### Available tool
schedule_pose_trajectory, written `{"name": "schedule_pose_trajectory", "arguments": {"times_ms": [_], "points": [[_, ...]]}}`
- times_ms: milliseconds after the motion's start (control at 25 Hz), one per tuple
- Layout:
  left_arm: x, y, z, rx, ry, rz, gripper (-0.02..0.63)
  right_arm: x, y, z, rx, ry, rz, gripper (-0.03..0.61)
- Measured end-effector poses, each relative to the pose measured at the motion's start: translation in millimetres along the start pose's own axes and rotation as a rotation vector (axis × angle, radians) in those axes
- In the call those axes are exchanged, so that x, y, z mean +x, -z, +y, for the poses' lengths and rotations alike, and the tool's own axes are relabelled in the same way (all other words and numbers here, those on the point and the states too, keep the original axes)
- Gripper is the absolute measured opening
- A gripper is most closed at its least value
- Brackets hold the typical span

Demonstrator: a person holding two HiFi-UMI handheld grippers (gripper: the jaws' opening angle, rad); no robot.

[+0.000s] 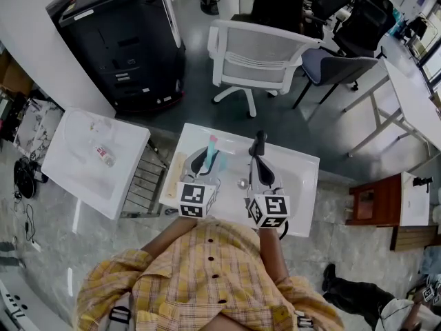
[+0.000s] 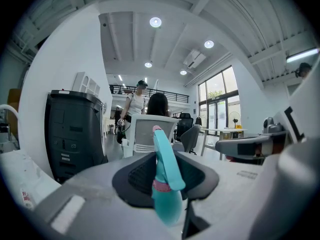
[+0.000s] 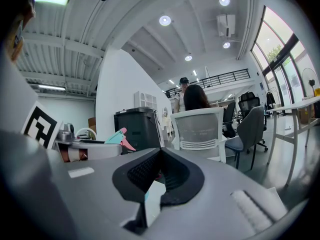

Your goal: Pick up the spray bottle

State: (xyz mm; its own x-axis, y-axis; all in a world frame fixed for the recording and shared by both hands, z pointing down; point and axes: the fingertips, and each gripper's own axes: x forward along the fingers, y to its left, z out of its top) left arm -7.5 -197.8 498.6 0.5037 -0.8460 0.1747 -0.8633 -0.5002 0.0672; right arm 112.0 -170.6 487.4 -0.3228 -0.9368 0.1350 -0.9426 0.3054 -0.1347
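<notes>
the left hand-held gripper [image 1: 211,158] is clenched on the teal spray bottle [image 2: 166,176], which stands upright between its jaws over the white surface [image 1: 303,174]. just beside it, the right hand-held gripper [image 3: 159,181] has its jaws pressed together on nothing.

The spray bottle [image 2: 165,184] is smooth teal plastic with a soft sheen and a pink collar. The left tongs [image 2: 165,176] and right tongs [image 3: 159,179] have matt grey plastic shells and black, finely textured pads [image 2: 135,176]. The table [image 1: 303,178] top is glossy white. The shirt [image 1: 207,274] is checked cloth.
</notes>
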Motion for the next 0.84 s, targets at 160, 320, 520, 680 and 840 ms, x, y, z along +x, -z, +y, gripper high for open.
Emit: {"name": "schedule_pose_trajectory", "arguments": {"times_ms": [160, 320, 520, 680, 840], "points": [[0, 2, 2, -0.002, -0.002, 0.002, 0.107, 2, 0, 1, 0.0, -0.004, -0.002, 0.0], [-1, 5, 1, -0.006, -0.001, 0.007, 0.108, 3, 0, 1, 0.0, -0.006, -0.005, 0.0], [0, 9, 0, -0.006, 0.003, 0.015, 0.109, 5, 3, 1, 0.0, -0.012, 0.0, 0.0], [3, 9, 1, -0.006, 0.007, 0.017, 0.108, 8, 3, 0, -0.002, -0.009, 0.001, 0.0], [6, 9, 3, -0.002, 0.011, 0.019, 0.109, 13, 2, -1, -0.004, -0.008, 0.002, 0.0]]}}
